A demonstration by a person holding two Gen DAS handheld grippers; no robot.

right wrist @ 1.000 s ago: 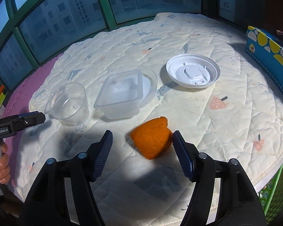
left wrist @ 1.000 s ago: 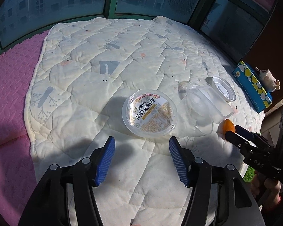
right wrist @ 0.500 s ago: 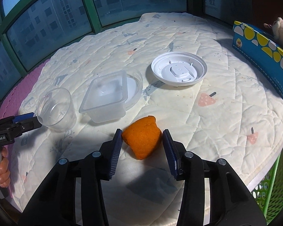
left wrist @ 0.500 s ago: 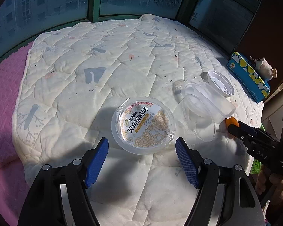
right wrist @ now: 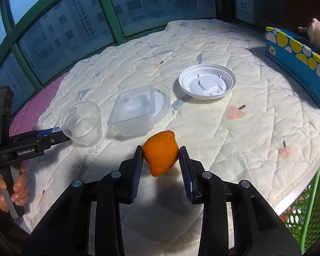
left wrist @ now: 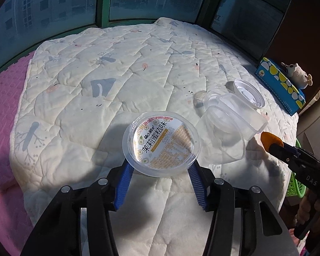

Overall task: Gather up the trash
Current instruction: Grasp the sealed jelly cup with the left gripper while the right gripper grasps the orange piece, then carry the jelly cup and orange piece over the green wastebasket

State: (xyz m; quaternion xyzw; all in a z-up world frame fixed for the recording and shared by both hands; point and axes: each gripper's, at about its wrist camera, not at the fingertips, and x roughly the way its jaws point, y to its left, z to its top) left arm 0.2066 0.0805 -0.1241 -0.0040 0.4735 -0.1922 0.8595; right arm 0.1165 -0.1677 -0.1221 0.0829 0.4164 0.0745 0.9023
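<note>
Right tongs (right wrist: 161, 159) clenched on orange peel (right wrist: 160, 154), lifted just in front of square tub (right wrist: 134, 112). Left tongs (left wrist: 160, 170) closing around labelled clear cup (left wrist: 162, 143), left of that tub, pads at its rim. Open quilt (left wrist: 117, 74) beyond tub; edge near green basket (right wrist: 309, 202). White lid (right wrist: 207, 84) face shown only from right wrist
</note>
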